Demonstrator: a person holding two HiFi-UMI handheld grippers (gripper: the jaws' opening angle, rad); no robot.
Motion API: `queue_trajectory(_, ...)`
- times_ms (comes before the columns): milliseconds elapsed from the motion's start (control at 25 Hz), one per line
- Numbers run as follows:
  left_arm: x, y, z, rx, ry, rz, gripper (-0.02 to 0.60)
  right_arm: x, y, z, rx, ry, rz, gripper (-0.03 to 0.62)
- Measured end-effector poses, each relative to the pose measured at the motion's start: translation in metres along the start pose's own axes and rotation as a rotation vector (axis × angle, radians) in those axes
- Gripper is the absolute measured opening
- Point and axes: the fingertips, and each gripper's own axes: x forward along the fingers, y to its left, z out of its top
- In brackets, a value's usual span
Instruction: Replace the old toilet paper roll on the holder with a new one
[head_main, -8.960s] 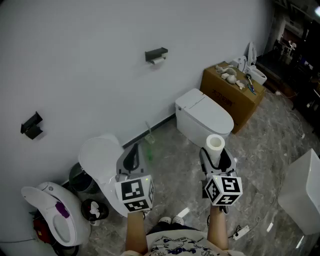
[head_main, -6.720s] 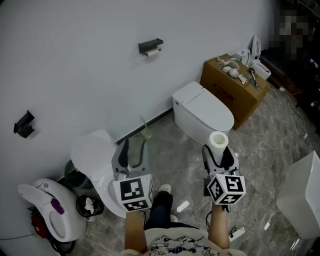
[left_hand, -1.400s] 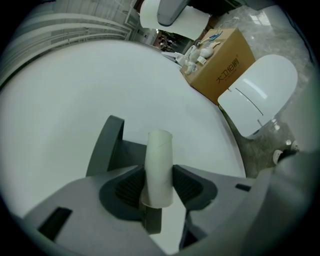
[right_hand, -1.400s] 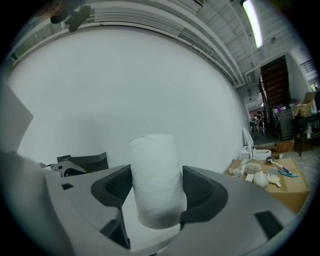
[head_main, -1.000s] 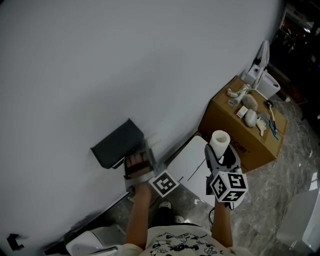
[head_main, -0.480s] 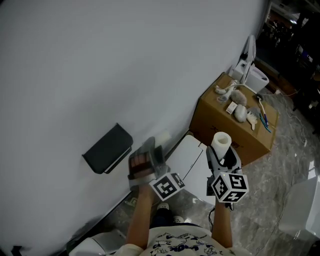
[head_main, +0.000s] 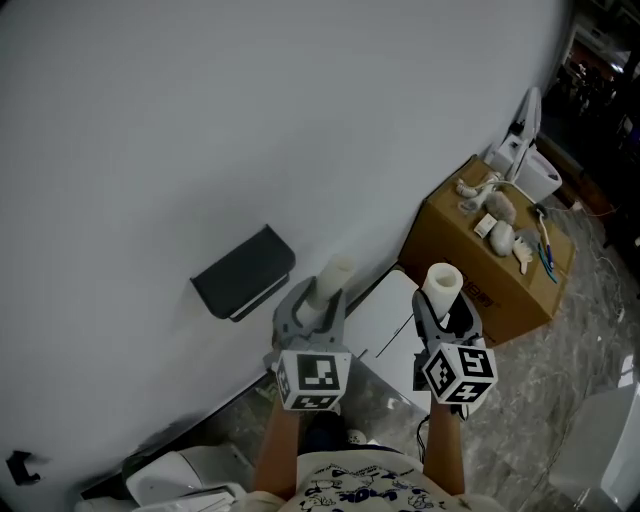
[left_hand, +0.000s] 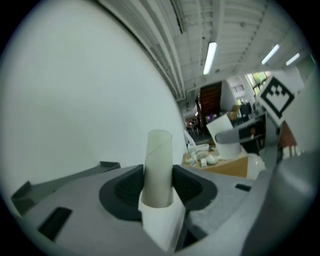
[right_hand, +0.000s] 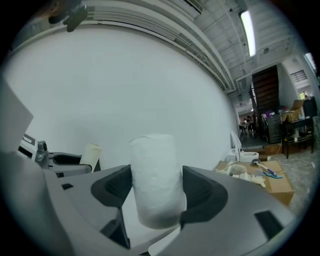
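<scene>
My left gripper (head_main: 317, 300) (left_hand: 158, 185) is shut on the old roll (head_main: 331, 277) (left_hand: 158, 167), a thin, nearly bare cardboard tube with a paper tail, held upright just right of the black wall holder (head_main: 243, 272). The holder shows no roll on it. My right gripper (head_main: 443, 309) (right_hand: 156, 192) is shut on the new toilet paper roll (head_main: 438, 288) (right_hand: 155, 180), a full white roll standing upright between its jaws, over the white toilet (head_main: 385, 330). The old roll (right_hand: 90, 154) also shows at the left of the right gripper view.
A cardboard box (head_main: 485, 262) with small objects on top stands by the wall at the right. A white appliance (head_main: 525, 160) sits behind it. Another white toilet fixture (head_main: 190, 475) is at the lower left. The floor is grey marble.
My left gripper has pulled away from the holder toward me, and the old tube now stands upright in its jaws. The right gripper with the new roll has stayed put.
</scene>
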Motion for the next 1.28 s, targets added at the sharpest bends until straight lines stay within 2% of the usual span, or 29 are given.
queue_trajectory(80,-0.014,0.009,0.007,-0.099,-0.064,-0.026,0.183,0.003,0.010,-0.002,-0.004,0.004,0.028,0.318)
queue_trajectory(200,-0.039,0.024,0.013,-0.199,-0.133,-0.014,0.183,0.006,0.024,-0.005,-0.005,0.011,0.070,0.318)
queue_trajectory(520,-0.101,0.071,0.010,-0.386,-0.233,0.123,0.183,0.015,0.063,-0.010,-0.021,0.026,0.175,0.318)
queue_trajectory(920,-0.161,0.120,-0.021,-0.454,-0.220,0.298,0.183,0.025,0.108,-0.020,-0.083,0.054,0.287,0.318)
queue_trajectory(1280,-0.172,0.132,-0.030,-0.447,-0.211,0.339,0.183,0.037,0.124,-0.031,-0.189,0.094,0.314,0.318)
